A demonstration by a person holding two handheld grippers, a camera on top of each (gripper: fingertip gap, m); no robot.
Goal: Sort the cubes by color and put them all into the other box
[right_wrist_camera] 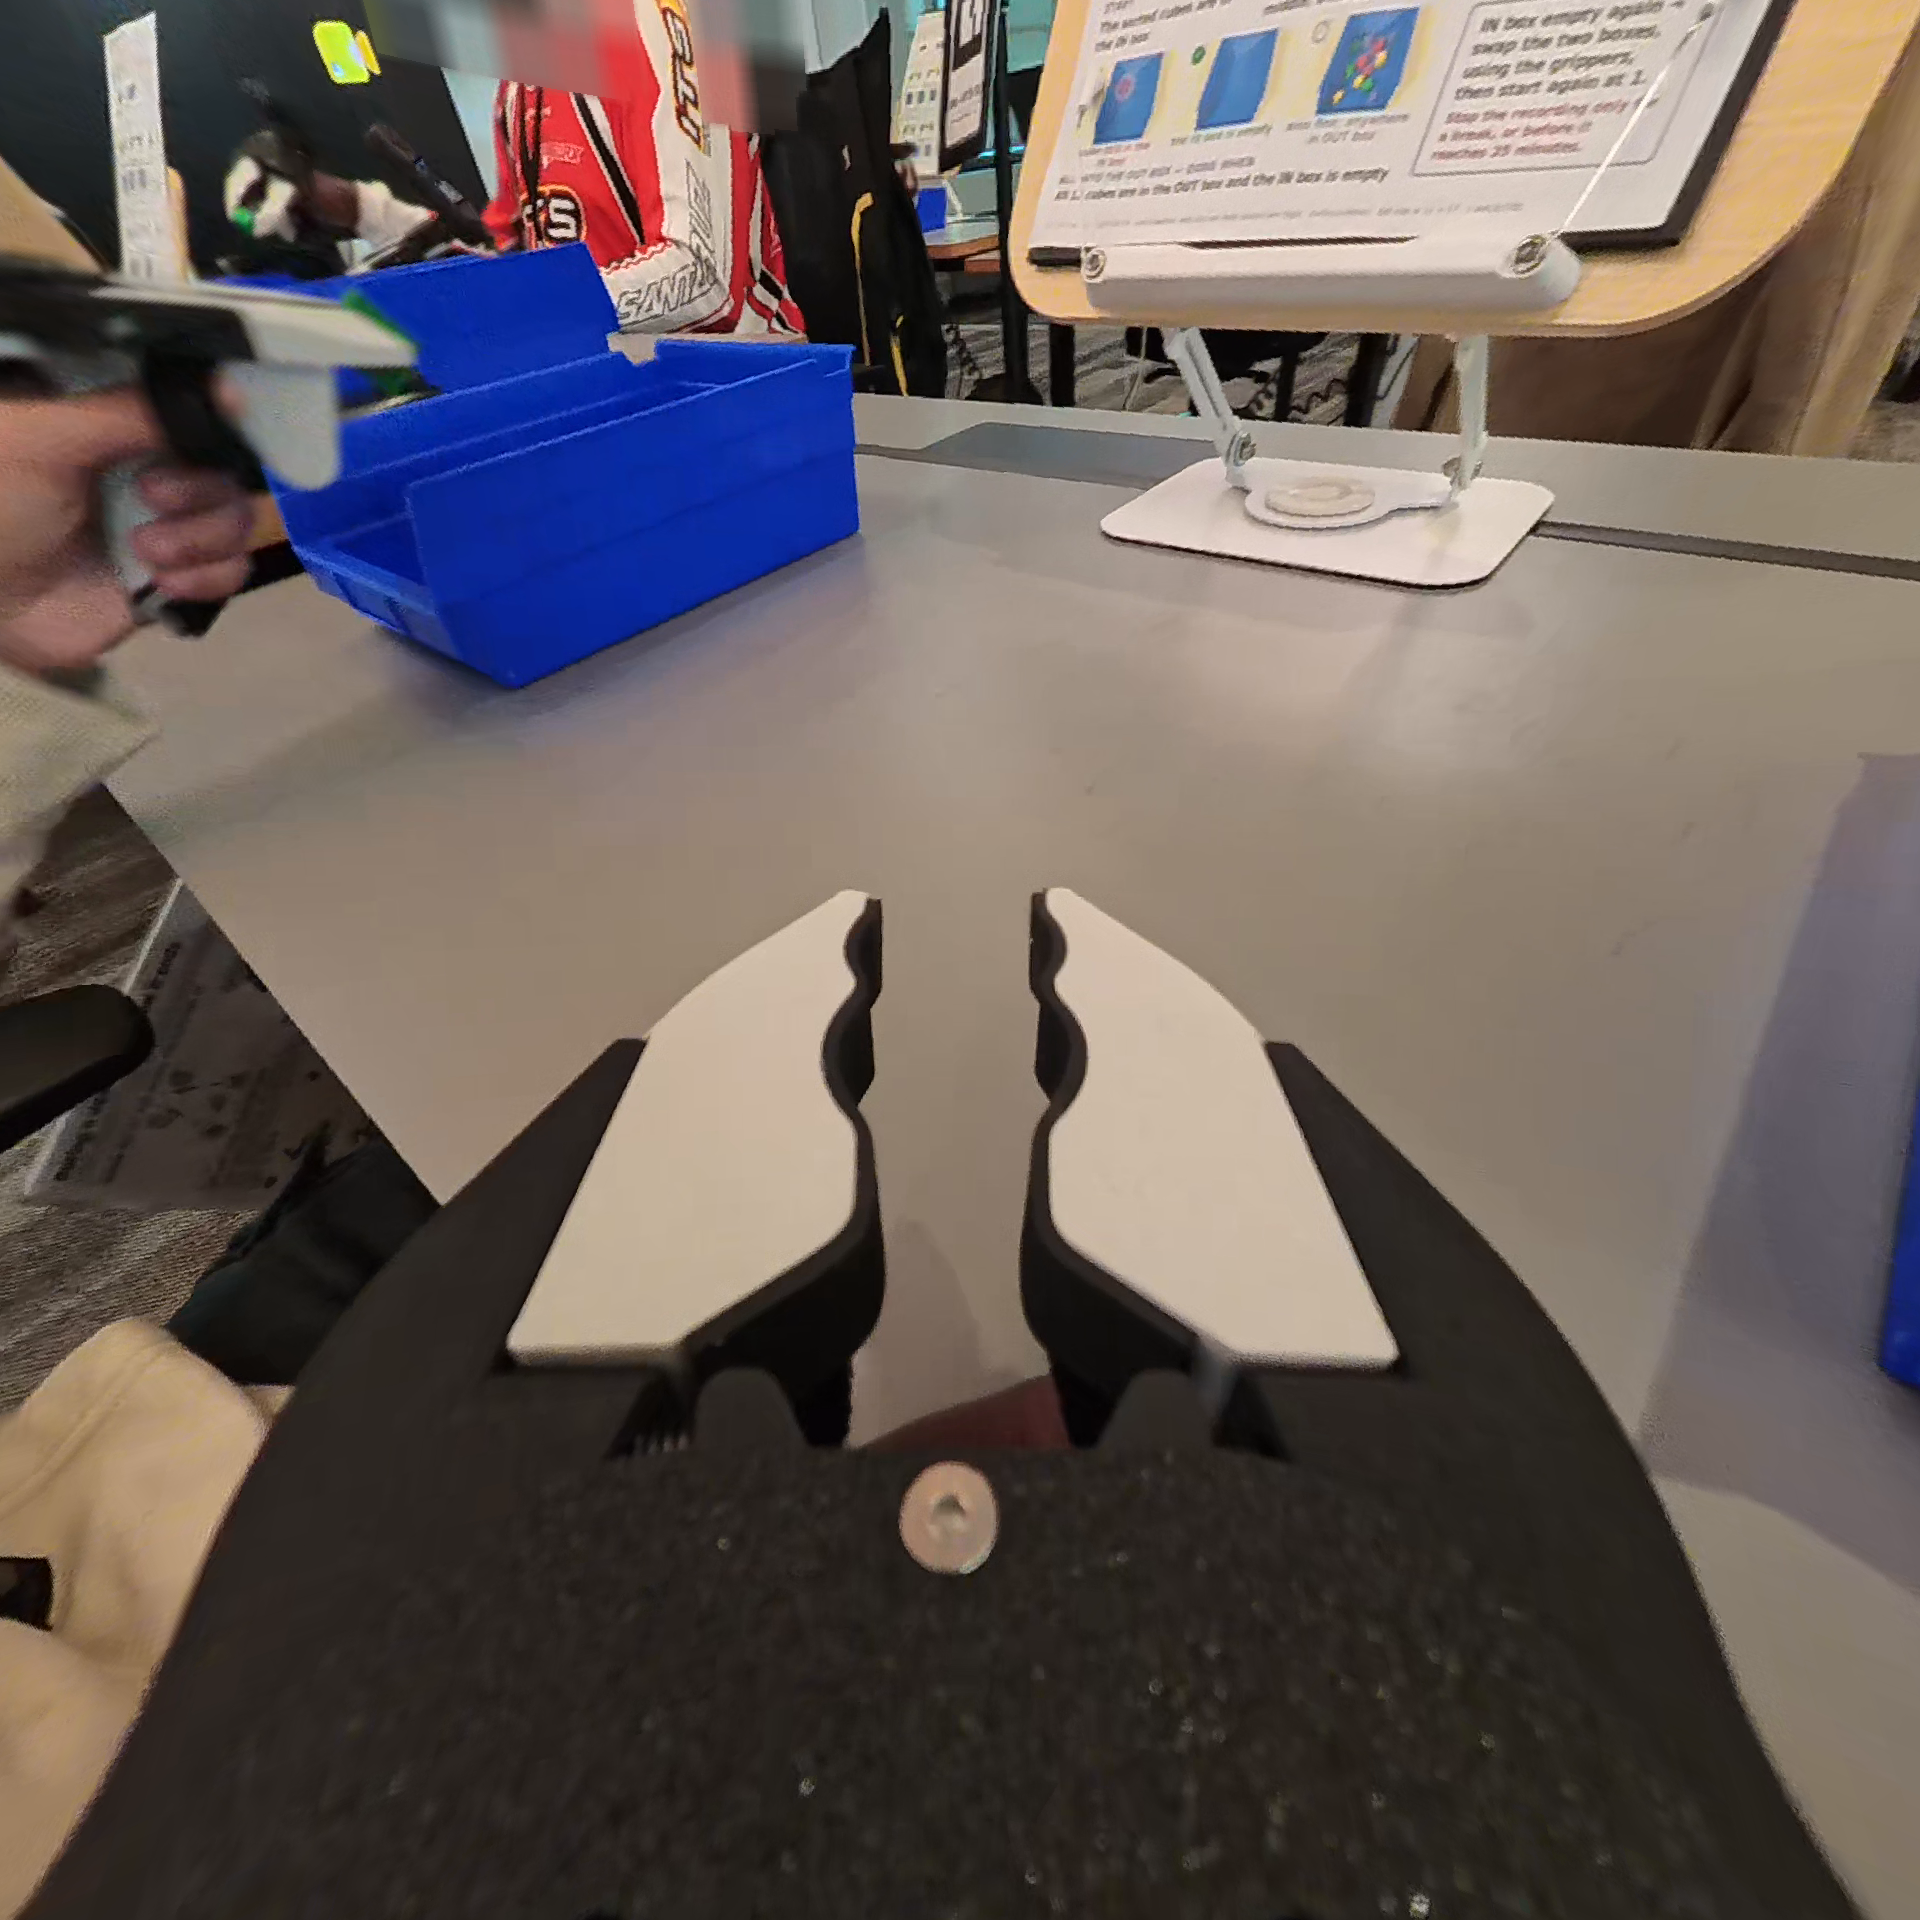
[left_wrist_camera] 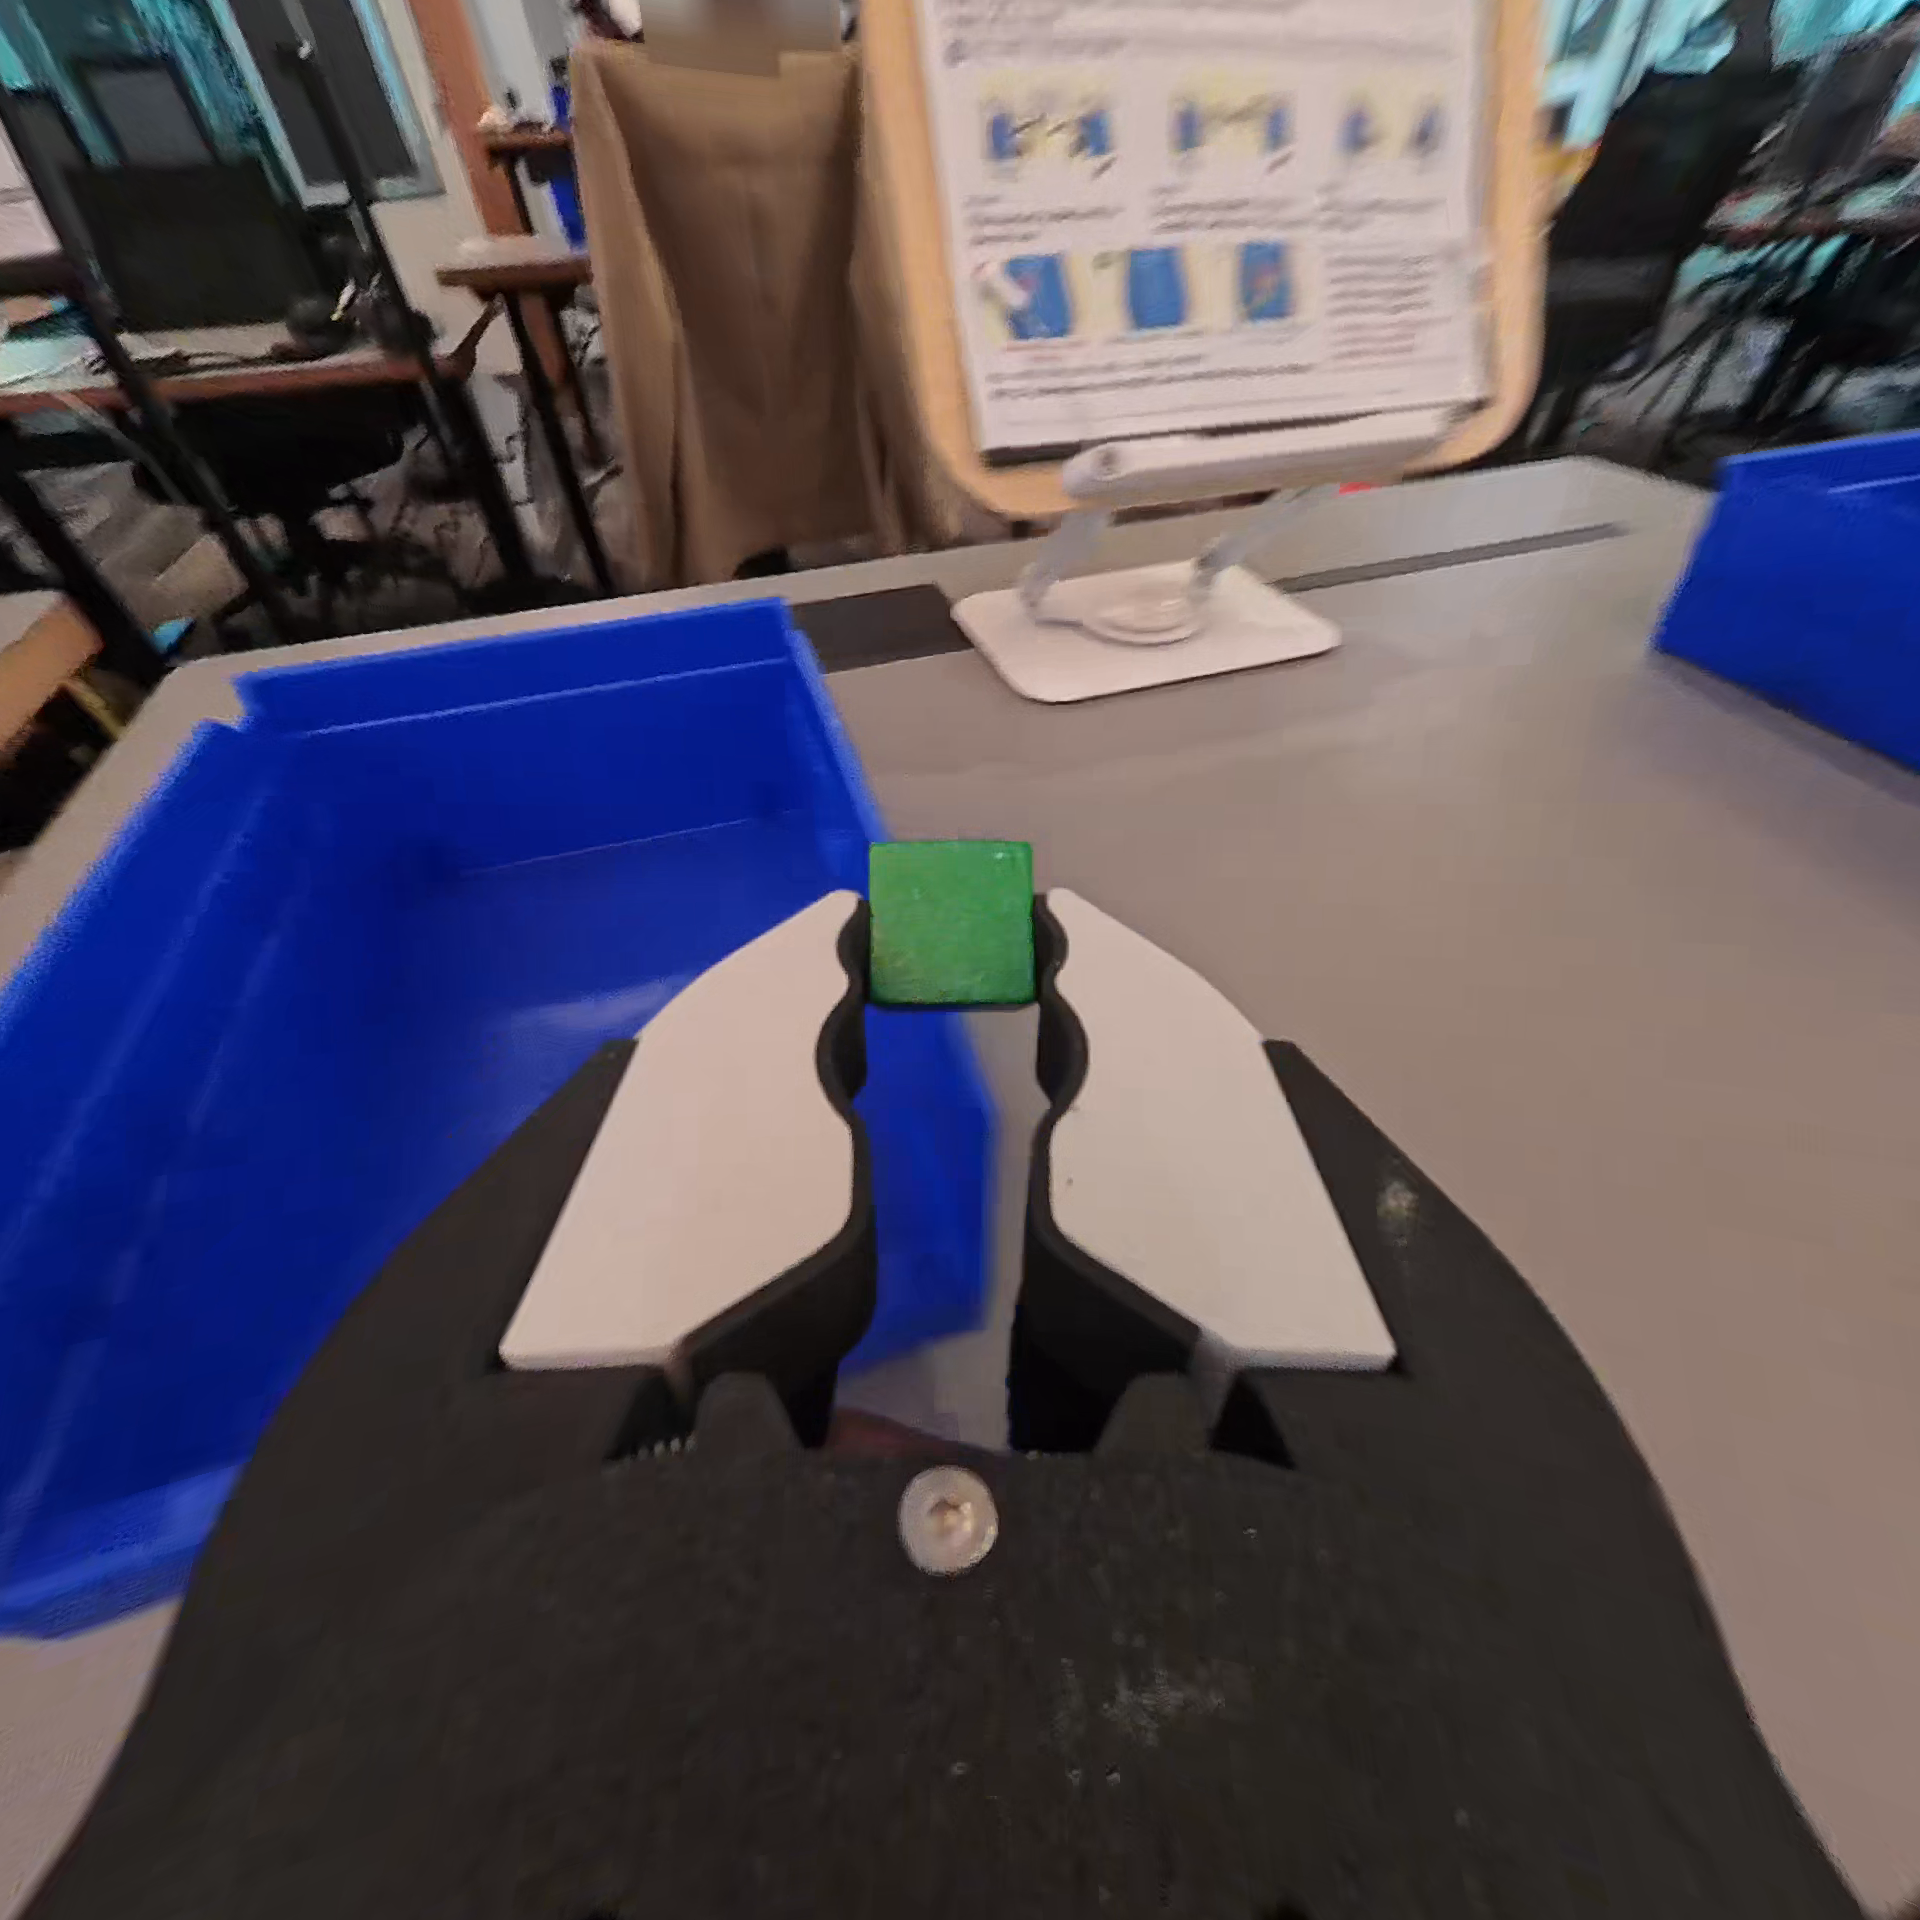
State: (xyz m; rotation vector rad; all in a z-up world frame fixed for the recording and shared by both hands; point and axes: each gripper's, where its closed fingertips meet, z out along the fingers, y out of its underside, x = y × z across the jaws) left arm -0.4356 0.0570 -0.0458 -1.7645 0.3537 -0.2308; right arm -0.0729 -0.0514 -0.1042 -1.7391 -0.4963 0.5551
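- Left wrist view: grey table (left_wrist_camera: pixel 1351 935) filling most of the frame, matte and bare across the middle.
- On its left side, a blue box (left_wrist_camera: pixel 416 935), open-topped, interior in shadow, no contents made out; same box seen in the right wrist view at the far left of the table (right_wrist_camera: pixel 623 520), with a divider wall inside.
- At the right edge, a corner of a second blue box (left_wrist_camera: pixel 1808 603), well apart from the first; only a blue sliver of it in the right wrist view (right_wrist_camera: pixel 1901 1226).
- At the back of the table, an instruction board (left_wrist_camera: pixel 1195 208) on a white stand (left_wrist_camera: pixel 1143 634), tilted toward the cameras; also shown in the right wrist view (right_wrist_camera: pixel 1351 125).
- Left gripper (left_wrist_camera: pixel 951 935) clamped on a green cube (left_wrist_camera: pixel 951 925), pinched at the very fingertips, held up in the air over the near right rim of the first box.
- Same gripper seen side-on in the right wrist view (right_wrist_camera: pixel 384 317), in a person's hand (right_wrist_camera: pixel 94 520), a bit of green at its tip.
- Right gripper (right_wrist_camera: pixel 956 925) held above bare table, fingers parted, nothing between them.
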